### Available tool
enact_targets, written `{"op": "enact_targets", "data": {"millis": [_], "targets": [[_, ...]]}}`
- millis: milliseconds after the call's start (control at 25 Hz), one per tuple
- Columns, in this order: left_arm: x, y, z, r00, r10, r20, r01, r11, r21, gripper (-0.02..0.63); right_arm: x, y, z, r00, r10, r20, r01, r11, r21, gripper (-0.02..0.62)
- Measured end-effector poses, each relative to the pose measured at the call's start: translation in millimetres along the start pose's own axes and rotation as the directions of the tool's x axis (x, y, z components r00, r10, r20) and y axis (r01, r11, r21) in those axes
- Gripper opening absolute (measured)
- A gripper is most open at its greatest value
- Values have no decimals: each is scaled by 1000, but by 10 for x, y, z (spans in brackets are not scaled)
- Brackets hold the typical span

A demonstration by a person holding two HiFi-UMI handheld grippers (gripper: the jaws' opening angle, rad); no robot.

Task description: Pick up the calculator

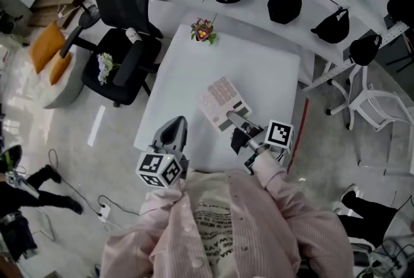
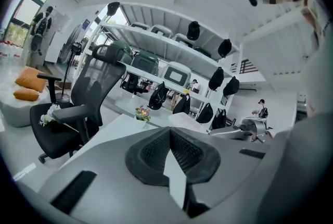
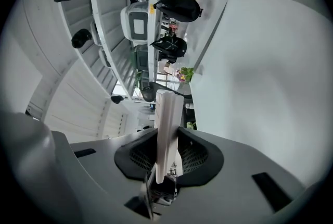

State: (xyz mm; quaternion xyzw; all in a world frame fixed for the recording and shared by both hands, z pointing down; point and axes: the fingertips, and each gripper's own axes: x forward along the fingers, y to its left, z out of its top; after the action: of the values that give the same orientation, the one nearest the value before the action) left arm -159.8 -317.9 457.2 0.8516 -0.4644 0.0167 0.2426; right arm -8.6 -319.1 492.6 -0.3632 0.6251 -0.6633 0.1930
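The calculator (image 1: 222,101), pale with rows of pinkish keys, hangs above the white table (image 1: 187,76), and my right gripper (image 1: 234,123) is shut on its near end. In the right gripper view the calculator (image 3: 166,124) stands edge-on between the two dark pads, clamped from both sides. My left gripper (image 1: 173,131) is at the table's near left edge, apart from the calculator. In the left gripper view its jaws (image 2: 169,137) meet at the tips with nothing between them.
A small pot of flowers (image 1: 203,30) stands at the table's far edge. A black office chair (image 1: 119,24) is at the left, with orange cushions (image 1: 45,47) beyond it. Black bags (image 1: 284,2) line the curved shelf behind. A white chair (image 1: 369,102) stands at the right.
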Motion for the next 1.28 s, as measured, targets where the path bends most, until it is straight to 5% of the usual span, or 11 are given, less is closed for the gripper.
{"op": "enact_targets", "data": {"millis": [720, 1280], "targets": [[-308, -24, 837, 984, 11, 179, -39, 987, 153, 2, -209, 695, 189, 990, 124, 66, -121, 991, -52, 84], [-424, 123, 908, 977, 19, 212, -59, 981, 184, 2, -215, 749, 173, 983, 156, 94, -152, 987, -55, 86]]}}
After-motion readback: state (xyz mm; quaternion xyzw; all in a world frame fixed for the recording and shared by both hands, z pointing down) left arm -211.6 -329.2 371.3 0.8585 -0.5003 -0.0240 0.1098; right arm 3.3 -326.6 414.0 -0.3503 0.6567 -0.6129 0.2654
